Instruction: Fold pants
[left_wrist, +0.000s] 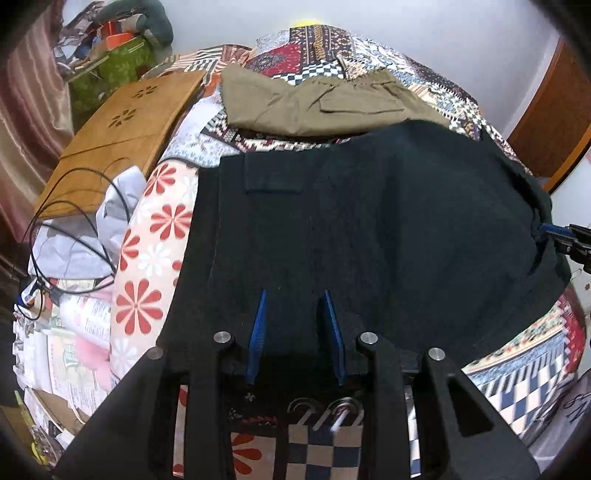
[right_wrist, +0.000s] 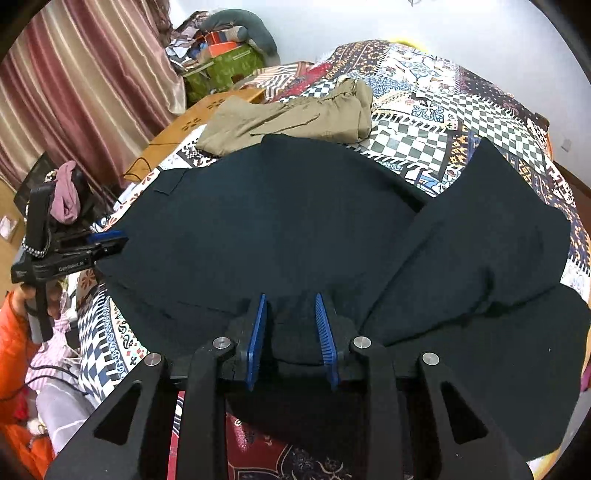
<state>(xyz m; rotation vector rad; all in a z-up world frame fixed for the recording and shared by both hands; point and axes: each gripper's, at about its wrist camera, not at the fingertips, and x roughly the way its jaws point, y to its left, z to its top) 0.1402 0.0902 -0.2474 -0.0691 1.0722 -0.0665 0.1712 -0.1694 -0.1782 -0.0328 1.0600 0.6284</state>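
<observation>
We are observing the dark navy fabric pants (right_wrist: 280, 229) lying spread across the patchwork-patterned bed cover (right_wrist: 424, 110), one leg doubled over towards the waist, which we judge to be a first fold laid down. The left gripper (left_wrist: 295, 317) is hovering over the near edge with its blue pads slightly apart and not pressing the cloth. The right gripper (right_wrist: 290, 321) is standing likewise, narrowly parted with a hump of fabric between the pads but no visible pinch. We are reading both as released, so the fold rests flat. A folded khaki cotton garment (left_wrist: 314, 107) is lying beyond, apart from the work.
</observation>
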